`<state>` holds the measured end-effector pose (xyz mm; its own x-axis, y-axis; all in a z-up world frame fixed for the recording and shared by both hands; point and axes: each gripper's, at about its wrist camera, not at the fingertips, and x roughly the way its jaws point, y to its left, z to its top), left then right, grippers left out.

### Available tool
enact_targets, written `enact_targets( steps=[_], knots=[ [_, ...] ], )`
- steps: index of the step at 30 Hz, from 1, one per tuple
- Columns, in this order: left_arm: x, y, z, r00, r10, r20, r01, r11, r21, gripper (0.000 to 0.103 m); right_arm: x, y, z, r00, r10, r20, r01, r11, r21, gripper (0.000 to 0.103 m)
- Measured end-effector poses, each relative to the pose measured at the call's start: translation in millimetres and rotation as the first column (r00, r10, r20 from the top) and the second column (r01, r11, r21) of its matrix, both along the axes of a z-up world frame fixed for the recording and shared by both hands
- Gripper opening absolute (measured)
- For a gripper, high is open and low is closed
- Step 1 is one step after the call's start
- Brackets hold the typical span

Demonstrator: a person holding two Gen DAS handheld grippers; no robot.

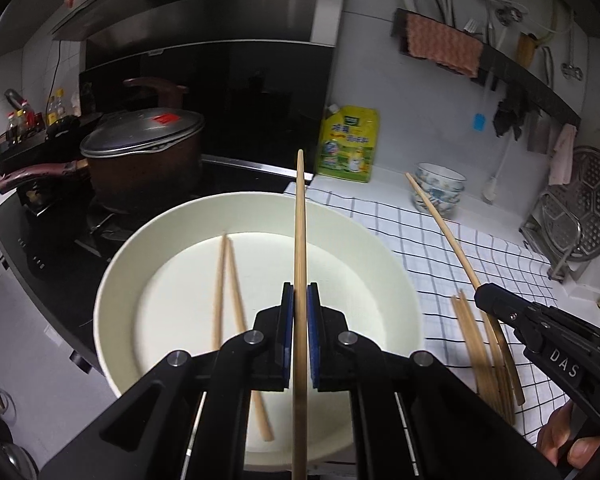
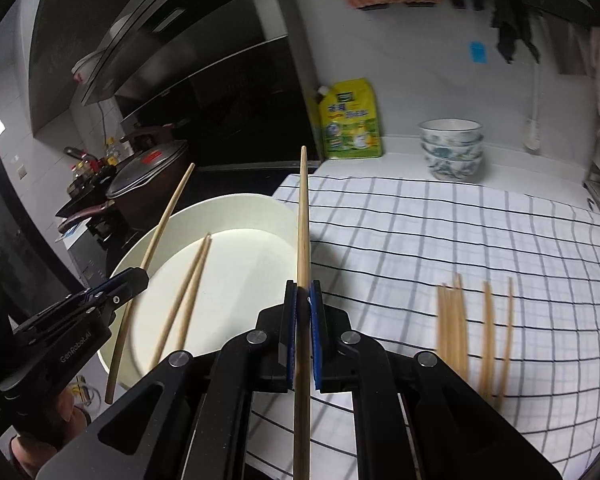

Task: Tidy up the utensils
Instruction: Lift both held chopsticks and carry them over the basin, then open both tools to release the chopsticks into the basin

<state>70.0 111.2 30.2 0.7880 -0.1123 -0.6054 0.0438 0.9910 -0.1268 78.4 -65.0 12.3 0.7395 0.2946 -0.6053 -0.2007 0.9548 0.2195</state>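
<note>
Left wrist view: pale wooden chopstick [image 1: 299,220] between jaws

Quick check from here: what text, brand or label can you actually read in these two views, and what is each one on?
"DAS": on the right gripper body.
"GenRobot.AI": on the left gripper body.
Yellow pouch: printed text too blurred to read.
Red sticker on the pot lid: unreadable.
Blue tag on the wall: no legible writing.

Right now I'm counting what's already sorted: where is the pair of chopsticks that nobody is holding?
The loose pair of chopsticks lies inside the white basin, left of the left gripper; in the right wrist view it sits between both held chopsticks.
</note>
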Motion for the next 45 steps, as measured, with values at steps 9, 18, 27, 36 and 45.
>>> enact_targets(
  steps=[9, 18, 27, 36, 45],
  knots=[
    [22, 40, -18, 0.997, 0.063, -0.047, -0.063, 0.998, -0.003, 0.007, 39, 60, -10, 0.994, 0.099, -0.039, -0.099, 0.995, -0.010, 0.006],
    [46, 54, -38, 0.993, 0.066, -0.102, -0.065, 0.998, 0.011, 0.007, 72, 102, -32, 0.979, 0.167, -0.114, -0.170, 0.985, -0.025, 0.006],
    [52, 60, -52, 0.986, 0.079, -0.146, -0.077, 0.997, 0.016, 0.008, 83, 110, -57, 0.968, 0.167, -0.188, -0.176, 0.984, -0.036, 0.006],
    [38, 68, -42, 0.985, 0.138, -0.109, -0.136, 0.990, 0.026, 0.058, 72, 95, -46, 0.982, 0.122, -0.146, -0.131, 0.990, -0.049, 0.011],
    [24, 64, -36, 0.985, 0.140, -0.101, -0.138, 0.990, 0.026, 0.059, 54, 87, -39, 0.985, 0.117, -0.123, -0.124, 0.991, -0.051, 0.013]
  ],
)
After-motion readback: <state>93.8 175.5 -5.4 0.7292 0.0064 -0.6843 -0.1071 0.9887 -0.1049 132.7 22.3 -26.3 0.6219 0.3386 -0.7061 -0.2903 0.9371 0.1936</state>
